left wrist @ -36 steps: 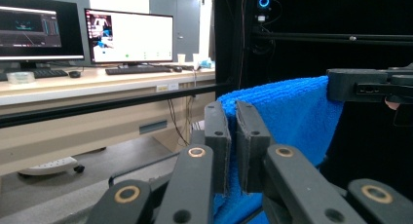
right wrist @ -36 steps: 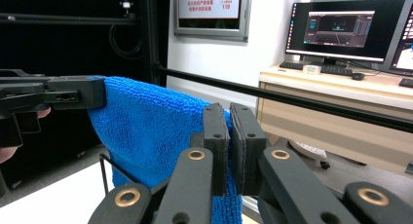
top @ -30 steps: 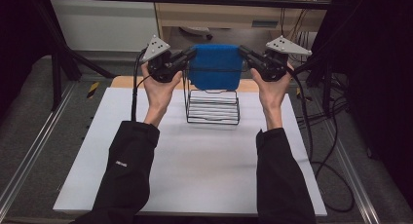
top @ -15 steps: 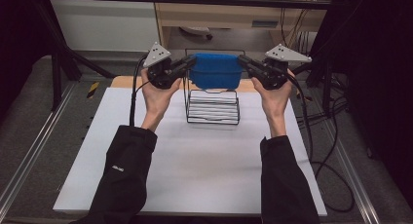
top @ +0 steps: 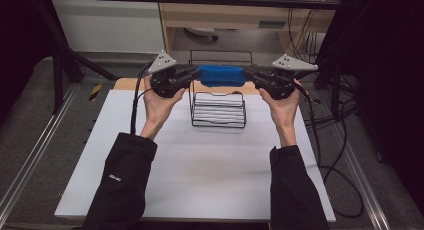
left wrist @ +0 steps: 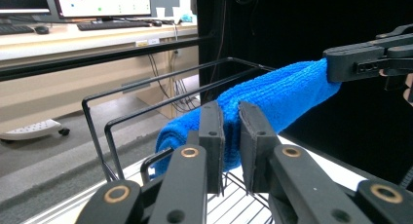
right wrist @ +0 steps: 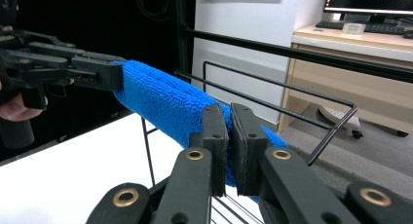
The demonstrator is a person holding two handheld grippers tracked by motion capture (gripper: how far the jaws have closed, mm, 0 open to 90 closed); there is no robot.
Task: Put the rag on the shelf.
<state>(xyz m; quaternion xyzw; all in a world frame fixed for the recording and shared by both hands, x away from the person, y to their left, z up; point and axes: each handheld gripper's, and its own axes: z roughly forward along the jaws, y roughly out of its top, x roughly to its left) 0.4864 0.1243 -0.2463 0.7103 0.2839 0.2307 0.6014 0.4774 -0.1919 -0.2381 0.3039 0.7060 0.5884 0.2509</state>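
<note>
Nearest the person, a bare white table is crossed by 2 sleeved forearms. Farther on, a blue towel is held stretched above a black wire basket. Its one end is clamped in the nearly closed right gripper. The other end lies between the pads of the left gripper, whose jaws have just been opening slightly, with a thin gap now visible. The towel is judged soft, light and limp; sagging is likely once released, so the rolled ends are best gripped. Behind stands a desk.
</note>
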